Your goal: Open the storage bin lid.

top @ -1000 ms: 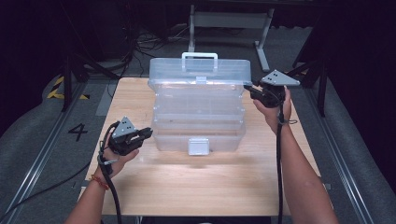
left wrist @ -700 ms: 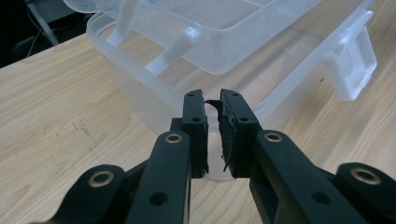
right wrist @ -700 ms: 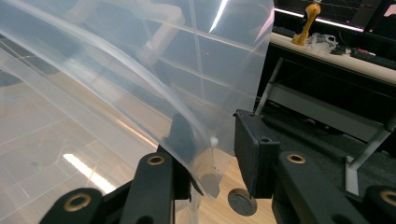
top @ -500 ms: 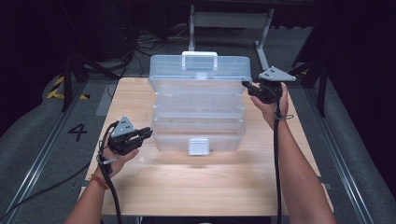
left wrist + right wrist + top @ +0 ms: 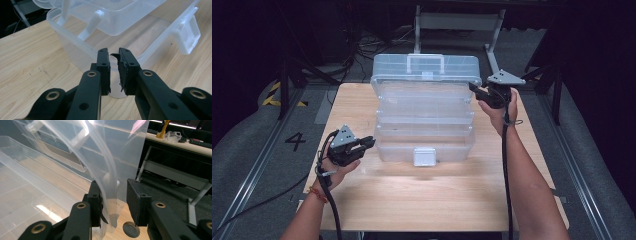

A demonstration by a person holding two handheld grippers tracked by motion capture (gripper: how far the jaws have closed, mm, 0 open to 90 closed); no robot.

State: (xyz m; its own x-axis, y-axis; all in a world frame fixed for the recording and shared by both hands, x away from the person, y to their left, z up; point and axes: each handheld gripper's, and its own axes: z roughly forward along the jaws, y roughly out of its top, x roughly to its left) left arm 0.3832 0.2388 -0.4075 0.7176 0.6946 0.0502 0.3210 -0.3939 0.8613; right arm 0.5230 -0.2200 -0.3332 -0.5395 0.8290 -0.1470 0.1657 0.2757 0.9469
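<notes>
The clear tiered box [image 5: 424, 112] stands mid-bench, its lid raised at the far side and its trays stepped out toward you. Your right claw [image 5: 473, 88] straddles the lid's right edge, jaws apart with a gap on one side, so it isn't pinching yet. Your left claw [image 5: 369, 143] sits just beside the base's near-left corner, jaws nearly together on nothing. Judge the box light, stiff but thin-walled and slick; take it by rims or the handle [image 5: 425, 62], not flat walls. The bench [image 5: 357, 107] gives free room left, right and near; its far edge is close.
</notes>
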